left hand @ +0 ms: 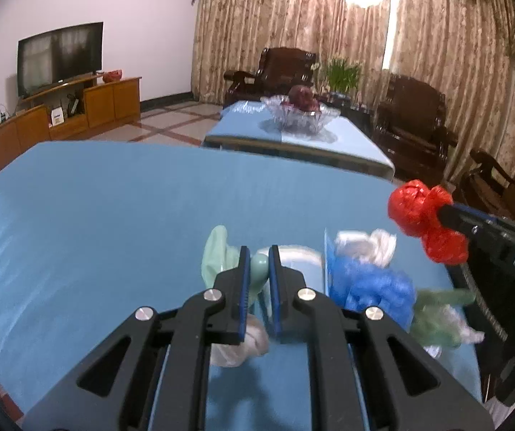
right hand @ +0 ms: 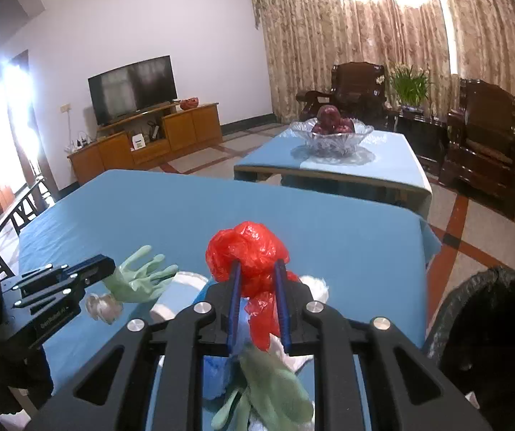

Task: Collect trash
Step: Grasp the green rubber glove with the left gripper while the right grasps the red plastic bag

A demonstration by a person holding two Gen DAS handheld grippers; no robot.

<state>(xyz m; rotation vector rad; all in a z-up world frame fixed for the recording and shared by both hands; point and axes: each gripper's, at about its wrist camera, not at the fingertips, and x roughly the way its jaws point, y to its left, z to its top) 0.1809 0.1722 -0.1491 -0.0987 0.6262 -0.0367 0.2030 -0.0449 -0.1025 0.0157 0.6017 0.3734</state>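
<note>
My left gripper (left hand: 259, 273) is shut on a pale green rubber glove (left hand: 217, 253), lifted a little above the blue tablecloth (left hand: 113, 215); a clear plastic scrap (left hand: 239, 350) hangs under it. In the right wrist view the left gripper (right hand: 110, 268) shows at the left with the same glove (right hand: 138, 282). My right gripper (right hand: 257, 282) is shut on a crumpled red plastic bag (right hand: 246, 248), held above the table. On the cloth lie a blue crumpled piece (left hand: 372, 289), white crumpled plastic (left hand: 365, 244), a second green glove (right hand: 271, 391) and a white paper cup (right hand: 182, 294).
A bin lined with a black bag (right hand: 487, 323) stands off the table's right edge. Beyond the table is a second blue-covered table with a glass fruit bowl (right hand: 332, 136). Dark wooden armchairs (right hand: 483, 136) and a TV cabinet (right hand: 149, 140) stand farther back.
</note>
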